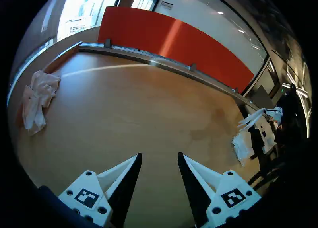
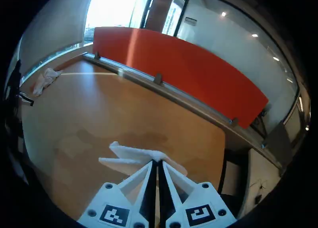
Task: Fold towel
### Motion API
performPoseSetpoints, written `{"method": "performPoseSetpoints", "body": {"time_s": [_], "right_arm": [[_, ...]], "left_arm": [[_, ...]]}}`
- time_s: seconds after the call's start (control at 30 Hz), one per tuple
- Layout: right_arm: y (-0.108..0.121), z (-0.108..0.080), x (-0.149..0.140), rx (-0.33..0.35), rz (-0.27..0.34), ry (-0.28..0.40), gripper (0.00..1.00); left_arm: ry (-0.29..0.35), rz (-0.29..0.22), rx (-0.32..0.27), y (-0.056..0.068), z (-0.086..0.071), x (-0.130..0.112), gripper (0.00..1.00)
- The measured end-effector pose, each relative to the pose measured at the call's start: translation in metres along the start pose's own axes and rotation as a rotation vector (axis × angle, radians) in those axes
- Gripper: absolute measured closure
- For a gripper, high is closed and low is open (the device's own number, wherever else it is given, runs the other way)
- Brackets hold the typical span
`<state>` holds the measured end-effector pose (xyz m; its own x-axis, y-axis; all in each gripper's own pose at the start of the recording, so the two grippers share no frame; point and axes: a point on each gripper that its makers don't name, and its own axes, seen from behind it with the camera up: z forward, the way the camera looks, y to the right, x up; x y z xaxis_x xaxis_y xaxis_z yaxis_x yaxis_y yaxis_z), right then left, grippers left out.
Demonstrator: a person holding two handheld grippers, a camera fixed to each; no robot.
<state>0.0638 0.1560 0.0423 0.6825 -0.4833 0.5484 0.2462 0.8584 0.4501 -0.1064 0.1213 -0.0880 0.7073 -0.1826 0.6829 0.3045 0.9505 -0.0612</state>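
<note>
One towel point(image 2: 131, 154) pinched at right gripper point(image 2: 158, 162) tips | left gripper point(image 1: 159, 154) spread

The left tongs point(image 1: 159, 156) and right tongs point(image 2: 158, 163) are white plastic with black inner faces, screw holes and square black-and-white markers.

The near edge of the towel point(image 2: 135, 156) is hidden behind the right hand-held gripper point(image 2: 158, 163). In the left gripper view, a dark figure point(image 1: 292, 114) beyond the counter point(image 1: 139, 108) is too dim to make out.
</note>
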Motion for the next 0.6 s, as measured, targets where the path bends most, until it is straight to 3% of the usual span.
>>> {"method": "performPoseSetpoints", "body": {"time_s": [0.37, 0.6], "right_arm": [[0.005, -0.022, -0.044, -0.031, 0.038, -0.05, 0.98], [0.002, -0.035, -0.096, -0.072, 0.118, -0.1, 0.98]], "left_arm": [[-0.003, 0.005, -0.006, 0.002, -0.002, 0.001, 0.34], [-0.011, 0.0, -0.01, 0.0, -0.003, -0.005, 0.34]]}}
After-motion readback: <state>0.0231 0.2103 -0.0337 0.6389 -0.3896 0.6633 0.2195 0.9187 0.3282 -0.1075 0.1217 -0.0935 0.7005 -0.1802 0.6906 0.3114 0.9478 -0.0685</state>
